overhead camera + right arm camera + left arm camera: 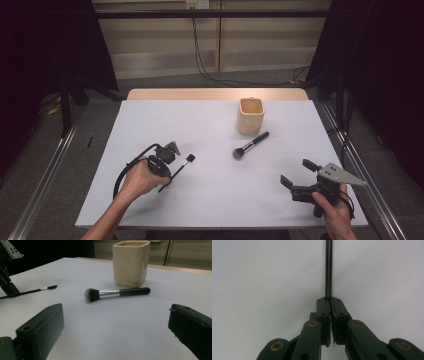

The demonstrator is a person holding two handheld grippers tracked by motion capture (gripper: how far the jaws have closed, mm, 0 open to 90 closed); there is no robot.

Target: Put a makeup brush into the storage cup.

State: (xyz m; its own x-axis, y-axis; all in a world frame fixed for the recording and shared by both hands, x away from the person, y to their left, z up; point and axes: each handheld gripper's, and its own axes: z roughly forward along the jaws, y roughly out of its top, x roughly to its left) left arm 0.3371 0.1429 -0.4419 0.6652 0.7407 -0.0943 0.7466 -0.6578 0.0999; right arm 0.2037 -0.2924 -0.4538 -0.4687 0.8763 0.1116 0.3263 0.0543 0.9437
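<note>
Fingers (323,312) of the left gripper (167,156) pinch a thin black brush (181,167) by its handle, low on the pale matte worktop (210,200), well left of the cup (249,116). Lifting it well probably means keeping the pinch firm and the slim handle level. That cup is cream, squarish and glossy. Just below it lies a fluffy powder brush (250,145) with a metal collar. Right gripper (299,176) fingers are spread, holding nothing.

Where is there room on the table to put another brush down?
The far left, behind the left gripper and beside the cup, is bare. So is the near middle between both grippers. It is crowded where the big brush lies by the cup.
</note>
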